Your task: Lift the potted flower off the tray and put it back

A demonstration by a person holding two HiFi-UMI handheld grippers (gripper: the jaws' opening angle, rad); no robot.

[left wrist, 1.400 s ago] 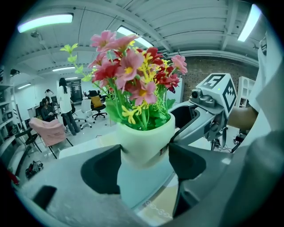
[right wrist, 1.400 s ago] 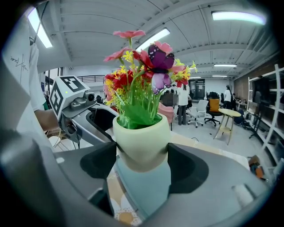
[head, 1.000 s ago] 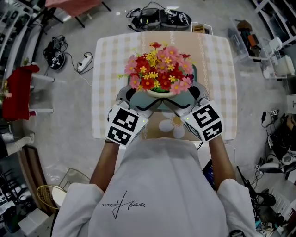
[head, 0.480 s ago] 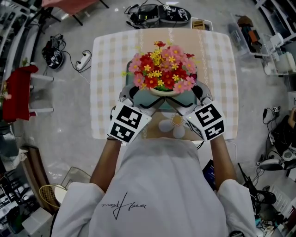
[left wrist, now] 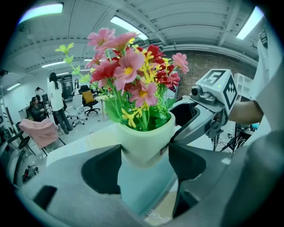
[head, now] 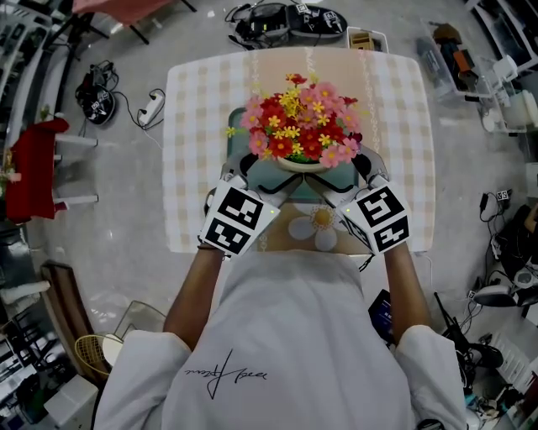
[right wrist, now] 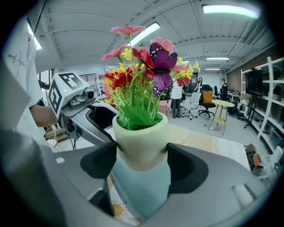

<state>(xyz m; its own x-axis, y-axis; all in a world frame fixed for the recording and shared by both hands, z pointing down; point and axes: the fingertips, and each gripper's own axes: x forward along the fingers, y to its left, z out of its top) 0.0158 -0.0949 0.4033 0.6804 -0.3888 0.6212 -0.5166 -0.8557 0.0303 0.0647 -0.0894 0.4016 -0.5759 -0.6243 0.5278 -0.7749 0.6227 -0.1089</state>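
A cream pot full of red, pink and yellow flowers is held between both grippers over a pale teal tray. My left gripper is shut on the pot's left side just under the rim. From the other side my right gripper is shut on it too. In the left gripper view the pot fills the jaws of that gripper, with the tray below and the right gripper behind. The right gripper view shows the pot clamped in its gripper.
The tray lies on a table with a beige checked cloth. A white daisy-shaped mat lies near the table's front edge. Around the table are a red chair, cables and gear on the floor. People stand far off.
Both grippers keep their hold on the pot. Pot and grippers have shifted slightly to the right in the head view.
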